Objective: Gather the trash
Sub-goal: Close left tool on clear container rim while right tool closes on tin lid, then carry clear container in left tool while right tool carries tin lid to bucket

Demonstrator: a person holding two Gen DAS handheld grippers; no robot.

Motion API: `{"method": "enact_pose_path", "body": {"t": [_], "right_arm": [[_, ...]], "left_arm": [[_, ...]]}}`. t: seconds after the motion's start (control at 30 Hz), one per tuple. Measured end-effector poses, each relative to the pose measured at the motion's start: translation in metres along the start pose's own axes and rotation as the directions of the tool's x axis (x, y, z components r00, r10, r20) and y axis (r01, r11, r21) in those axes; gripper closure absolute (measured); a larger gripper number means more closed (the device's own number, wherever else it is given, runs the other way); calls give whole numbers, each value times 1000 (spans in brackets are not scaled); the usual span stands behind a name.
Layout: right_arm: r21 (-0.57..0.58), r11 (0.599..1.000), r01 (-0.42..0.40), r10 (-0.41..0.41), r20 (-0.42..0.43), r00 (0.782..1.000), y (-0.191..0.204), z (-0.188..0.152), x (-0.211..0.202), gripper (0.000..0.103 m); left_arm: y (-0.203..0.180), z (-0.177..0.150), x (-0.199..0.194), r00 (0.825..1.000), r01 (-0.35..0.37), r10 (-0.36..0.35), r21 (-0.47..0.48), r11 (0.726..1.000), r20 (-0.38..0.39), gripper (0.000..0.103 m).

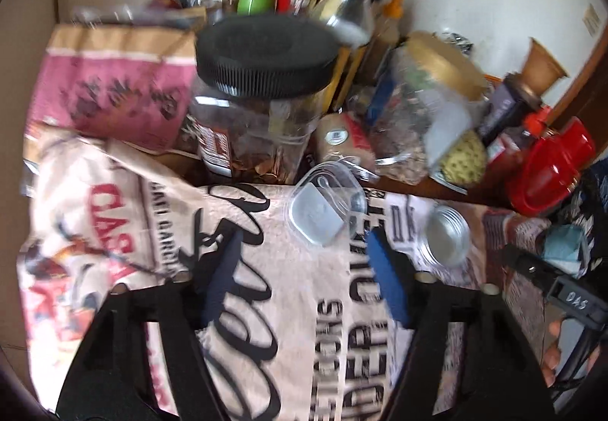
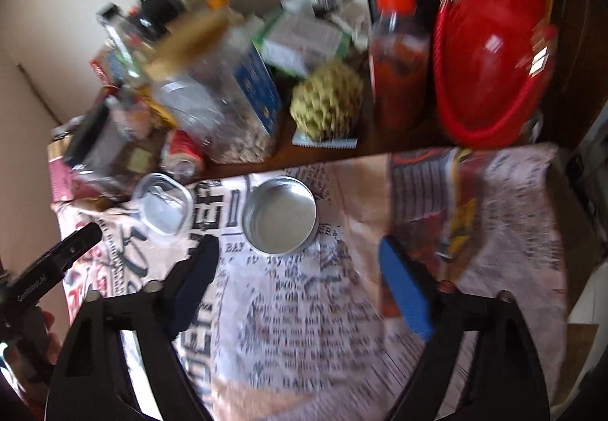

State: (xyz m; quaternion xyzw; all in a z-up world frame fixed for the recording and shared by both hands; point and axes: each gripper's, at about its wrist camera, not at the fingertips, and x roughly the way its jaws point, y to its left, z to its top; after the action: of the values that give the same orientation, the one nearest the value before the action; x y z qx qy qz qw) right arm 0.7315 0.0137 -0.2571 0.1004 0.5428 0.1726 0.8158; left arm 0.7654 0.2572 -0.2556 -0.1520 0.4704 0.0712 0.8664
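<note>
Both claws hang released and hold nothing over a table covered by a printed cloth, with a crowd of jars, bottles and bags packed along the far side. Two loose pieces on the cloth look like the trash to collect: a clear plastic cup lying tipped over, and a shallow metal lid resting flat with its hollow side up. From the left claw the cup lies straight ahead, just beyond the fingertips, its mouth turned roughly toward the camera; the lid sits off to its right. From the right claw the lid lies just ahead and slightly left of centre, near the left fingertip, while the cup is further left. So each claw seems nearest to its own piece: left for the cup, right for the lid.
</note>
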Motion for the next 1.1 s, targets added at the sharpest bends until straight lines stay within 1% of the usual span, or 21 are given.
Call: {"method": "enact_pose_path", "body": {"t": [0.07,0.1,0.13,0.17,0.2,0.23,0.3,0.33,0.4,0.43,0.47,0.57,0.63,0.8,0.9,0.97,1.03,1.1], "right_arm": [[10,1000,1,-1,-11,1000,-3,2,14,40],[12,1000,6,-6,-12,1000,-5,2,20,44],[10,1000,10,-10,-12,1000,-5,4,26,47],[9,1000,16,-15,-14,1000,-6,4,31,52],[5,1000,19,-19,-15,1000,-6,5,34,58],[-1,1000,21,-21,-17,1000,-6,5,37,61],[-25,999,27,-27,-21,999,-4,5,43,73],[-37,999,29,-30,-21,999,-2,5,45,77],[-55,998,31,-32,-27,999,0,4,50,88],[-63,997,34,-37,-34,999,1,3,53,92],[-69,997,41,-44,-36,998,2,2,55,95],[-85,994,66,-68,-22,997,3,-1,52,98],[-94,993,73,-74,-14,997,3,-3,48,98],[-116,992,59,-58,10,998,6,-10,20,99],[-124,991,49,-44,39,998,4,-13,-8,99],[-130,991,44,-36,62,997,0,-15,-28,99],[-148,988,50,-35,100,994,-2,-19,-55,99],[-166,984,56,-32,140,990,-6,-21,-79,99]], "left_arm": [[6,3,19,1000,16,-16,-13,1000,-18,55],[9,3,28,1000,16,-16,-16,1000,-25,57],[11,4,35,999,14,-15,-16,1000,-30,61],[13,4,41,999,15,-15,-17,1000,-32,66],[14,5,44,999,16,-16,-19,1000,-36,67],[16,5,49,999,19,-20,-23,1000,-38,68],[18,6,55,999,28,-29,-32,999,-33,74],[17,6,57,999,30,-31,-31,999,-31,77],[16,6,59,999,42,-42,-24,999,-16,80],[14,6,59,998,55,-55,-17,998,-9,87],[12,6,60,998,64,-64,-9,998,-4,89],[4,8,56,999,43,-43,31,999,14,92],[-1,8,50,999,39,-40,49,998,25,95],[-10,6,22,998,27,-31,70,997,48,96],[-21,3,-4,997,26,-32,80,996,73,96],[-29,-1,-23,996,10,-19,94,996,92,96],[-41,-6,-45,993,-4,-10,114,993,119,96],[-56,-12,-69,988,-6,-15,133,991,156,96]]}}
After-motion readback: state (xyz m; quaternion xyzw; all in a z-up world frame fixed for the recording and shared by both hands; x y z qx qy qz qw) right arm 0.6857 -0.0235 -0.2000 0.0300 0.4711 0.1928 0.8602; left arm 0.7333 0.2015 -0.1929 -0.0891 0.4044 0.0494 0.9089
